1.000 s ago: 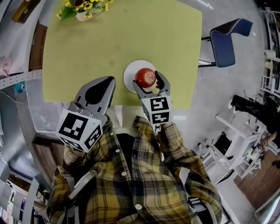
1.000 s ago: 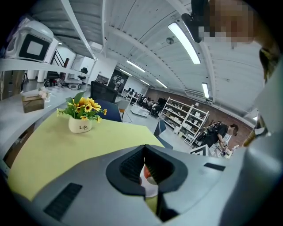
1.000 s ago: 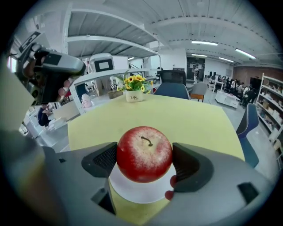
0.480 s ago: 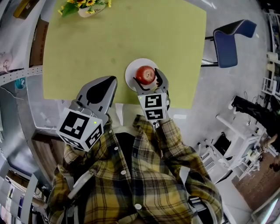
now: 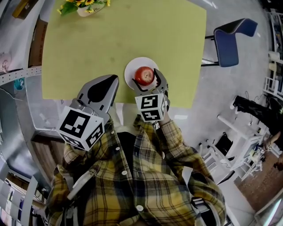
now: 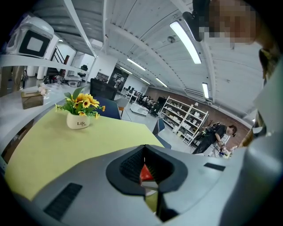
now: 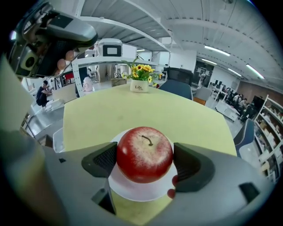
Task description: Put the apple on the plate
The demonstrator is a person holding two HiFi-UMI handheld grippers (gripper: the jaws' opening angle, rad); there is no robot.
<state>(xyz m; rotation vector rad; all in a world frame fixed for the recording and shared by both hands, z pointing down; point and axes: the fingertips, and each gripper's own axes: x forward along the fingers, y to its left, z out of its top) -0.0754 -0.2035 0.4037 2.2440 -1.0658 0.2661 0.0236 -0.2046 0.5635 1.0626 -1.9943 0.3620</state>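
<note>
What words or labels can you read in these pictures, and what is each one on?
"Life": on the white flower pot.
The marker cubes carry only black-and-white square patterns, no words.
Nothing else can be read.

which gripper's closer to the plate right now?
Right. The right gripper holds the apple over the plate, one jaw on each side of it. The left gripper is shut and empty, off to the plate's left at the table's near edge.

Half the plate point(image 7: 132, 190) behind apple point(image 7: 144, 153); flowerpot point(image 5: 87, 10) — cut by top edge.
</note>
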